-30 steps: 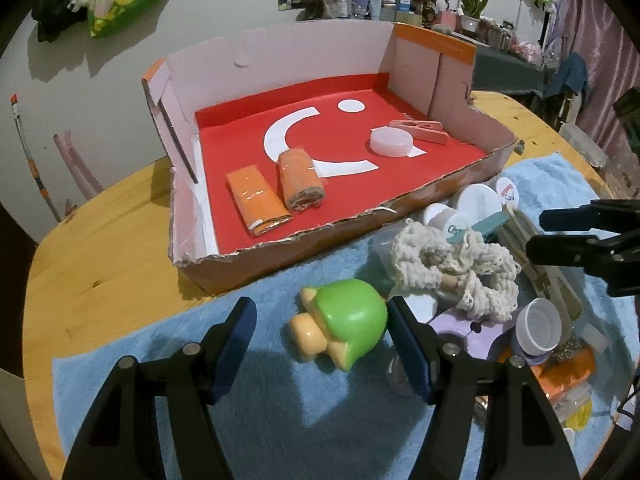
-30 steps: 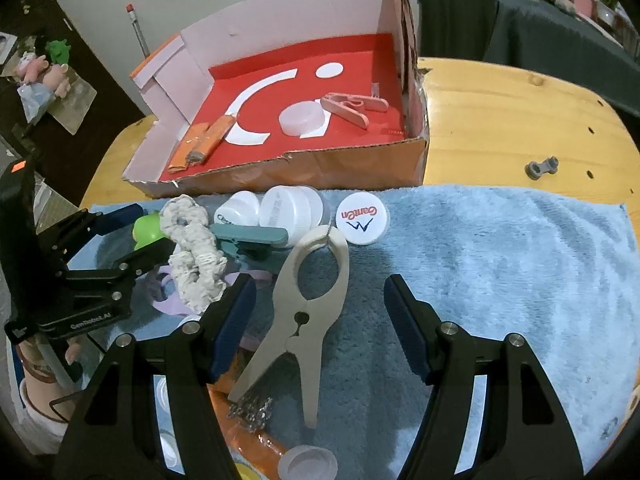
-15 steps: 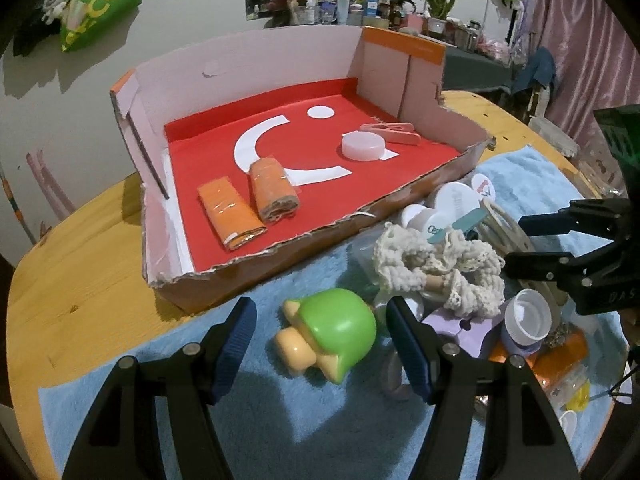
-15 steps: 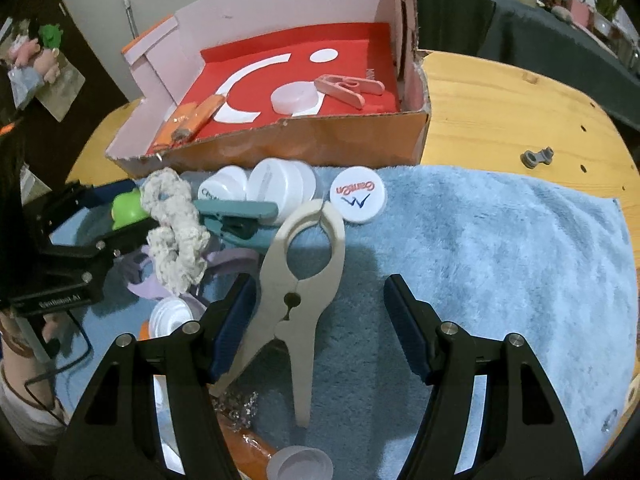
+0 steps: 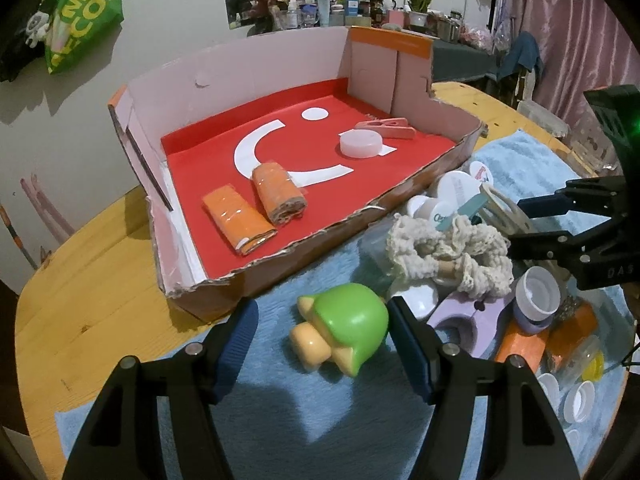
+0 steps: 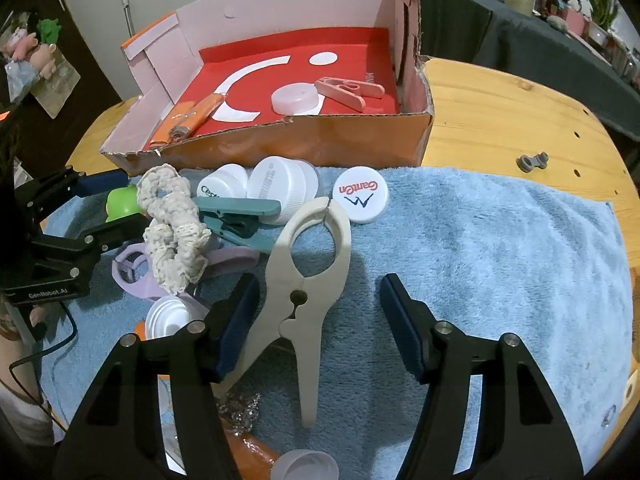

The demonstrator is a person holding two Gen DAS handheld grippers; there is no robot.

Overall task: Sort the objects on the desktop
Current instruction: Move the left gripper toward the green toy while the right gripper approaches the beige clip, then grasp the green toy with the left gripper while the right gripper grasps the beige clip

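A green toy (image 5: 352,326) lies on its side on the blue towel (image 5: 300,432), just in front of the cardboard box (image 5: 224,292), and sits between the spread fingers of the left gripper (image 5: 322,344), which has not closed on it. To its right, a cream scrunchie (image 5: 452,254) tops a heap of caps and clips. The right gripper (image 6: 316,322) hangs spread wide above a beige clip (image 6: 306,280) lying flat on the towel, not touching it
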